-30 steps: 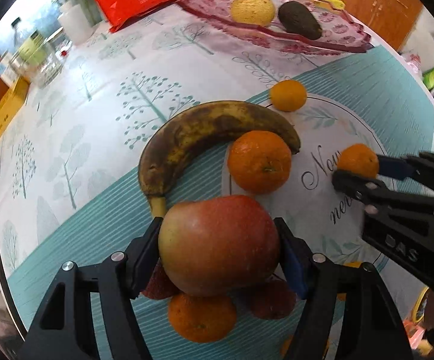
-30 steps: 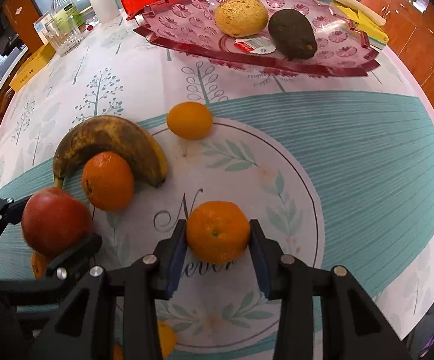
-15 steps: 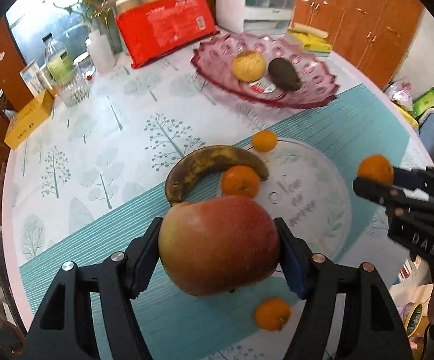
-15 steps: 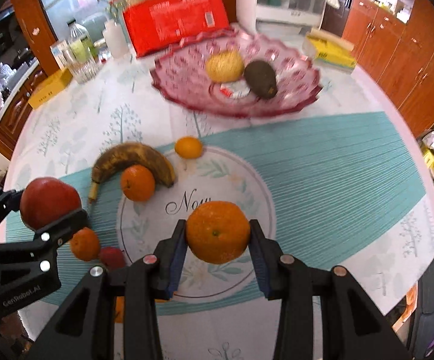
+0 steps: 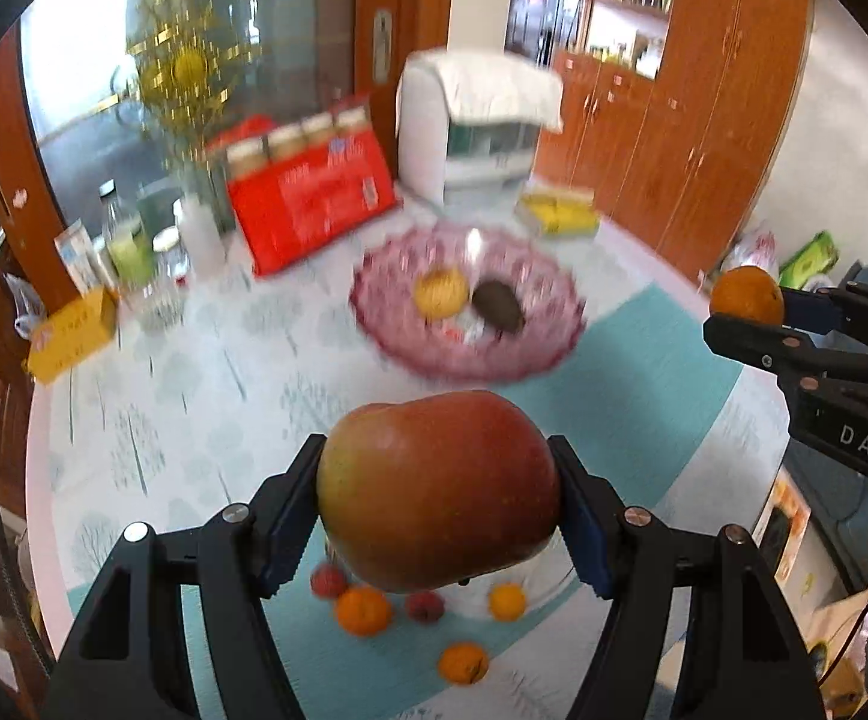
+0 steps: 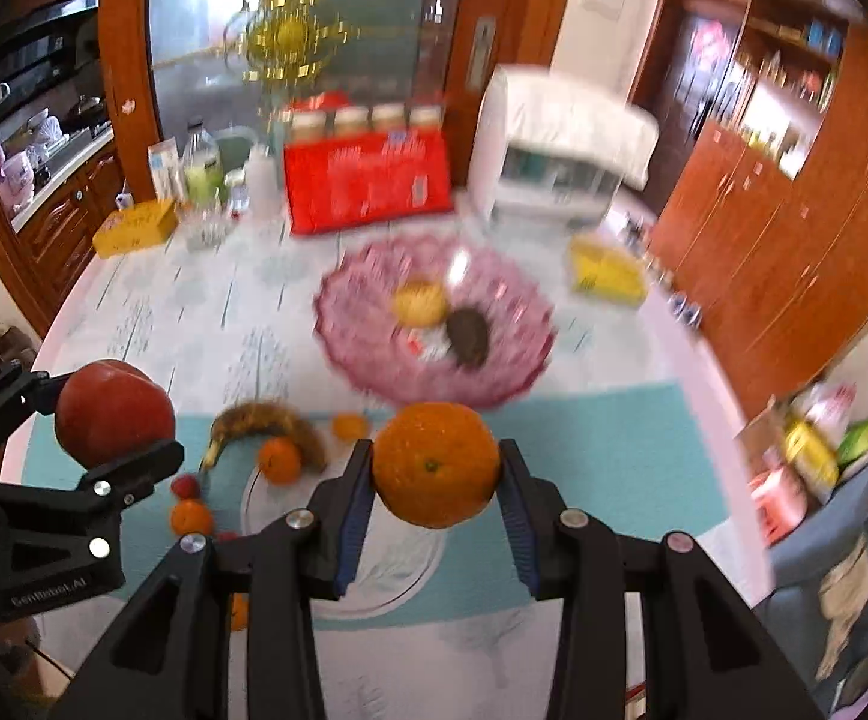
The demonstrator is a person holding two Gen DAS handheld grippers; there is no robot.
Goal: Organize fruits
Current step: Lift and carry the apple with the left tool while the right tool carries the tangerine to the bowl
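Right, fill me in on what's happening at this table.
A person is sorting fruit with two handheld tools. The left tool grips a big red apple, the right tool an orange, both held above the table. Ahead, the pink bowl holds two fruits. A banana and several small fruits lie loose on the tablecloth.
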